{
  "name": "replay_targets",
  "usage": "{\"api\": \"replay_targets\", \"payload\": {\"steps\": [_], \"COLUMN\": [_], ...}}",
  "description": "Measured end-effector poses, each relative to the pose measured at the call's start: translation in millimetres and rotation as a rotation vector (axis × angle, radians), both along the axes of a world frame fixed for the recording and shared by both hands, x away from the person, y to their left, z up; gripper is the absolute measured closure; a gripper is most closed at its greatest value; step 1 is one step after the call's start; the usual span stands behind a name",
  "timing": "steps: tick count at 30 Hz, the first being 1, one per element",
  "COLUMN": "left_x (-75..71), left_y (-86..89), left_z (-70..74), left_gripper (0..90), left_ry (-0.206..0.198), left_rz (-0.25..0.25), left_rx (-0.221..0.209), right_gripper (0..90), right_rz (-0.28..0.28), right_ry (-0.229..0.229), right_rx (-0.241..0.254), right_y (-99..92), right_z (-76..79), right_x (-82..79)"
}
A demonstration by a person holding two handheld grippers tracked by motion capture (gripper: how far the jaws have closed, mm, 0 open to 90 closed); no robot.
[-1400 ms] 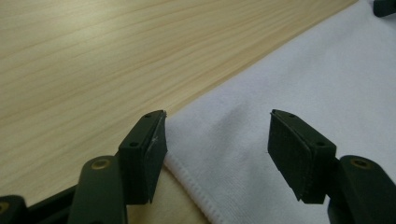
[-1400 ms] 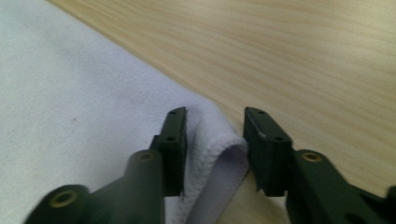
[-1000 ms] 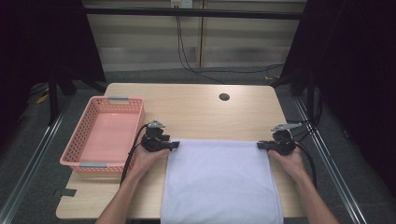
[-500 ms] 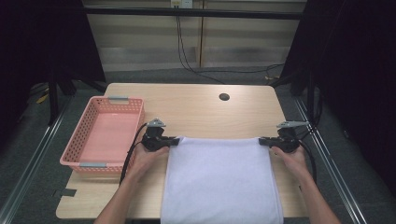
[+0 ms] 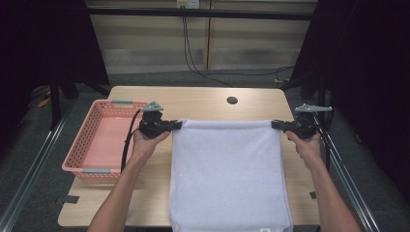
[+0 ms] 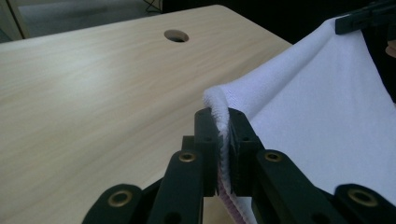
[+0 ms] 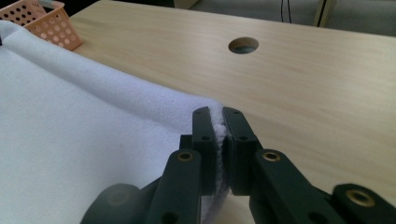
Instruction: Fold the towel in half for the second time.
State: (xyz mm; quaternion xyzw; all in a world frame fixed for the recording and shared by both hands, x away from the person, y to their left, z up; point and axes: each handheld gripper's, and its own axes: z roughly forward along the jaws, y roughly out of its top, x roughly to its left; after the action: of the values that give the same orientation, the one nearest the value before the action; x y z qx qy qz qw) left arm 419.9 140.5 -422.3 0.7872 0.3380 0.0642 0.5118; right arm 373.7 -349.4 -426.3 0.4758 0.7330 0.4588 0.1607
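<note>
A white towel (image 5: 227, 174) lies down the middle of the wooden table (image 5: 203, 104), and its near end hangs over the front edge. Its far edge is lifted off the table and stretched between both grippers. My left gripper (image 5: 178, 125) is shut on the far left corner. In the left gripper view the jaws (image 6: 219, 116) pinch the folded towel hem (image 6: 317, 116). My right gripper (image 5: 275, 124) is shut on the far right corner. The right gripper view shows its jaws (image 7: 217, 116) clamped on the towel (image 7: 84, 140).
A pink perforated basket (image 5: 77, 145) stands empty at the table's left, close to my left hand; its corner (image 7: 42, 21) appears in the right gripper view. A round cable hole (image 5: 232, 100) sits near the table's far edge. Bare wood lies beyond the towel.
Both grippers have risen and carried the towel's far edge up off the table. The edge is now pulled taut between them.
</note>
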Motion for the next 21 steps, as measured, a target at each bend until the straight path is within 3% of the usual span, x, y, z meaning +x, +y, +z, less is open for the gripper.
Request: {"api": "replay_targets", "payload": {"steps": [7,9,11,13,15,18,21], "left_x": [21.9,24.4,21.0,14.2,4.0,-15.1,-34.6], "left_y": [-2.6,2.5,5.3,7.0,8.4,11.4,12.4], "left_z": [20.6,30.2,36.0,36.3,33.3,24.5,20.9], "left_gripper": [84.8,84.8,84.8,84.7,84.6,84.4,84.5], "left_ry": [-0.04,-0.051,-0.07,-0.081,-0.083,-0.056,-0.07], "left_rz": [0.032,0.041,0.036,0.028,0.014,0.016,-0.01], "left_rx": [-0.024,-0.051,-0.048,-0.034,-0.033,-0.07,-0.053], "right_gripper": [85.5,85.4,85.4,85.4,85.4,85.4,85.4], "right_rz": [-0.054,-0.052,-0.039,-0.024,0.003,0.03,0.061], "right_ry": [-0.015,-0.048,-0.08,-0.098,-0.101,-0.119,-0.129], "right_rx": [0.018,0.032,0.064,0.074,0.049,0.05,0.068], "right_y": [2.1,1.4,0.5,1.5,3.8,5.7,5.1], "right_z": [14.1,25.4,36.9,42.4,40.9,36.9,35.4], "right_x": [30.6,34.3,34.0,28.6,20.3,0.4,-21.2]}}
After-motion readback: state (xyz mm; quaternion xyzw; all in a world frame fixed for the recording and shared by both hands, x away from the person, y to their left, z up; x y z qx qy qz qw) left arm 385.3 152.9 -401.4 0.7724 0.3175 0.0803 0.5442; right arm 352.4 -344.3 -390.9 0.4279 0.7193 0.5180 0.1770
